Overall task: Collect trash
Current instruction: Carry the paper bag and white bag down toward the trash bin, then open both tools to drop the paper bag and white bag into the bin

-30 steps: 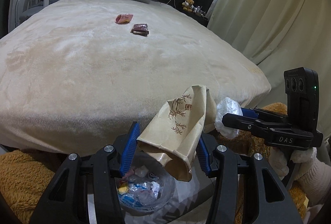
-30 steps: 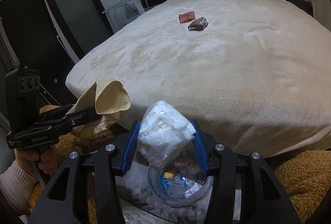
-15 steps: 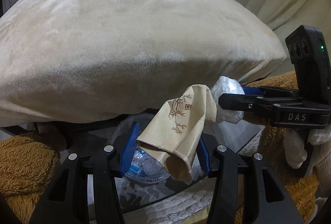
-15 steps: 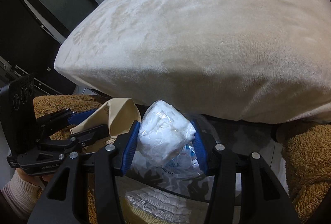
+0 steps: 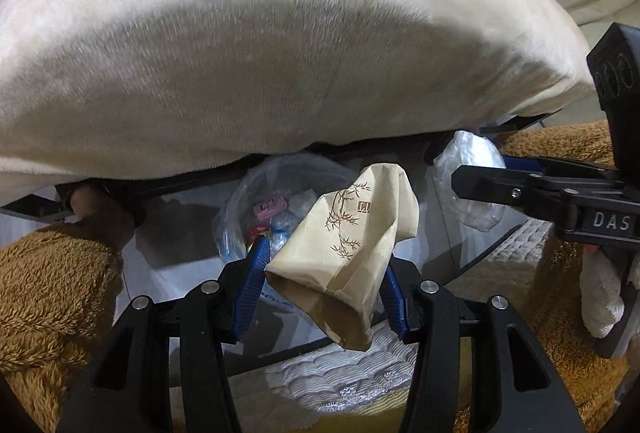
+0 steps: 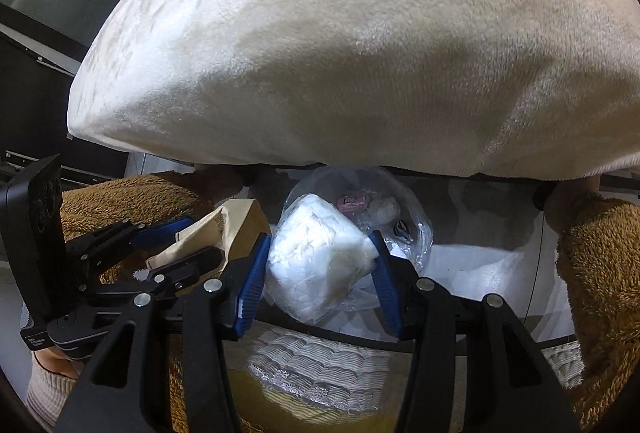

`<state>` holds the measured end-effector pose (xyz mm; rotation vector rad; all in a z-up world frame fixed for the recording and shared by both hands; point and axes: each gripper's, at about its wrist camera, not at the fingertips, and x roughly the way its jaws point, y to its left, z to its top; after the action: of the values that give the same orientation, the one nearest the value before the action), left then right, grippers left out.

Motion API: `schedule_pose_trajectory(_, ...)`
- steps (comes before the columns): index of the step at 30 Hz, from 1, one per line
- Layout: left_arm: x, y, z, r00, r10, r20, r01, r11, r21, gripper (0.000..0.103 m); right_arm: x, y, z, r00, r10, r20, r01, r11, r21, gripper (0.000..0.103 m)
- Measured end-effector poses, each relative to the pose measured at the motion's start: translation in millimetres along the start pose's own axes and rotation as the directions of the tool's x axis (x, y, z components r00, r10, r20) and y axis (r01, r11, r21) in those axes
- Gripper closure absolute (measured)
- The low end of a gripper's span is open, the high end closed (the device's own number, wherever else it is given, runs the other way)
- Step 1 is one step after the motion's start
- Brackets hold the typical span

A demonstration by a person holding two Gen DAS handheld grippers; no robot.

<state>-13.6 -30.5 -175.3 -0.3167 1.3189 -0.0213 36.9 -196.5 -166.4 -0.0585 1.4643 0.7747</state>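
My left gripper (image 5: 324, 273) is shut on a crumpled tan paper bag (image 5: 348, 245) with a bamboo print, held above a bin lined with a clear plastic bag (image 5: 240, 201) that holds several wrappers. My right gripper (image 6: 318, 273) is shut on a white plastic-wrapped packet (image 6: 316, 265), also just above the bin liner (image 6: 416, 229). The right gripper appears in the left wrist view (image 5: 464, 177) holding the white packet (image 5: 472, 169). The left gripper appears in the right wrist view (image 6: 192, 245) with the tan bag (image 6: 236, 225).
The bed's cream blanket (image 5: 280, 33) overhangs just beyond the bin and fills the upper view (image 6: 360, 33). Brown fluffy trouser legs (image 5: 52, 293) flank the bin on both sides (image 6: 600, 273). A white quilted mat (image 6: 320, 365) lies on the floor below.
Both grippers have dropped and tilted down toward the bin at the bed's foot. The bed top and its two wrappers have left view. Both held items stay gripped.
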Motion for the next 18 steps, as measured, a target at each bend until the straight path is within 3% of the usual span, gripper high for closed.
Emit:
schedule_pose_trajectory(8,18.9,2.1,1.7,0.996,0.028,-0.086,-0.029,1.0,-0.01,0.052,19.0,-4.8,-3.6,0.997,-0.03,-0.072,0.031,0.999,0.019,0.053)
schedule_pose_trajectory(14,24.4,4.5,-0.2,0.994,0.037,-0.106,-0.039,0.999,-0.018,0.052,24.2,-5.4,-5.7,0.996,-0.035,-0.082,0.037,0.999,0.024,0.053)
schedule_pose_trajectory(18,26.6,9.1,-1.4,0.993,0.044,-0.109,-0.048,0.998,-0.028,0.046,24.4,-6.6,-4.6,0.996,-0.036,-0.081,0.038,0.999,0.032,0.052)
